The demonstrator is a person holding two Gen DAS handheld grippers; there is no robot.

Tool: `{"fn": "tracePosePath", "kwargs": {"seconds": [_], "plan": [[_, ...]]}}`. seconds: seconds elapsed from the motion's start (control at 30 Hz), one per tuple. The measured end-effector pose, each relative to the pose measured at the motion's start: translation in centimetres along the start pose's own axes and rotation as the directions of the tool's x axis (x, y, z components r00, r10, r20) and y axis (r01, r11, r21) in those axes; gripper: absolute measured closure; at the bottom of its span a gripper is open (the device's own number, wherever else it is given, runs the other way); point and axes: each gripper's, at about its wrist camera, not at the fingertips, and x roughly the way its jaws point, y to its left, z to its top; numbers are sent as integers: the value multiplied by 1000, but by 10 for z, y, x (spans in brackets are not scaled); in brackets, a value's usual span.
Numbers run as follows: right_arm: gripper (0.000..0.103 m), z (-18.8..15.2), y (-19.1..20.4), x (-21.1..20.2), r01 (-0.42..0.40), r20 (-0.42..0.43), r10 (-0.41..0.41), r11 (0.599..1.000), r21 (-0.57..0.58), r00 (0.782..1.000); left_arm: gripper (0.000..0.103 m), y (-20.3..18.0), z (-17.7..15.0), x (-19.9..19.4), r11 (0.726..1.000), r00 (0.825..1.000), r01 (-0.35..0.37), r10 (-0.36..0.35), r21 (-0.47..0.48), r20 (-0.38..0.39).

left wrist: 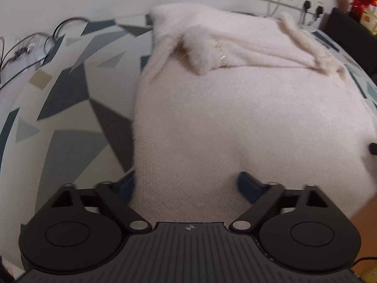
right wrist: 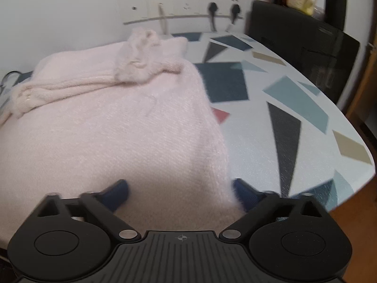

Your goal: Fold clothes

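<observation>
Partly done, judging from the lay of the cloth. Spread flat on the patterned table (left wrist: pixel 70 94): a pale pink fluffy sweater (left wrist: pixel 235 118), filling the middle of both views, with the hem at 6 o'clock and the neck end toward 12 o'clock, near the wall sockets (right wrist: pixel 183 4). Already brought in across the upper body: both sleeves (left wrist: pixel 247 44), lying crosswise, one cuff bunched up at about 12 o'clock in the right wrist view. Not yet done, as far as can be judged: the fold of the body itself, probably hem up toward the neck, and some tidying of the rumpled cuff.

Left gripper (left wrist: pixel 188 185): at 6 o'clock over the hem corner, jaws fairly wide, one blue pad (left wrist: pixel 249 186) resting on the knit, the other at the sweater's side edge toward 9 o'clock. Fabric between them, flat and not pinched, so no real hold yet.

Right gripper (right wrist: pixel 181 193): placed the same way at the opposite hem corner, fairly wide, one pad on the knit toward 9 o'clock, the other at the edge beside bare table toward 3 o'clock. No grip visible here either.
</observation>
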Motion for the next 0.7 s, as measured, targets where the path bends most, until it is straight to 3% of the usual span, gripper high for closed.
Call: {"fn": "tracePosePath", "kwargs": {"seconds": [0.03,0.07,0.1,0.13,0.17,0.33,0.7], "plan": [[51,1,2,-2,-22,5,22,1000,-14,1000,42,-3,1,-1,1000,1000,13,-13,6,12],[65,4,2,-2,-49,5,50,998,-24,999,64,-5,3,-1,1000,999,27,-28,10,22],[70,7,2,-1,-66,0,66,998,-17,998,83,-7,6,-1,999,999,45,-45,3,25],[82,10,1,1,-86,-5,86,996,-5,996,85,-9,10,1,998,998,57,-56,-14,24],[86,15,-3,4,-113,-13,114,993,23,993,86,-10,13,2,998,998,56,-56,-28,21],[89,25,-26,5,-198,-32,207,962,186,978,88,-10,10,-8,998,999,36,-34,-53,27],[89,-3,-52,-31,-300,-13,314,918,257,949,92,-14,-36,-47,994,1000,-19,21,-107,13]]}}
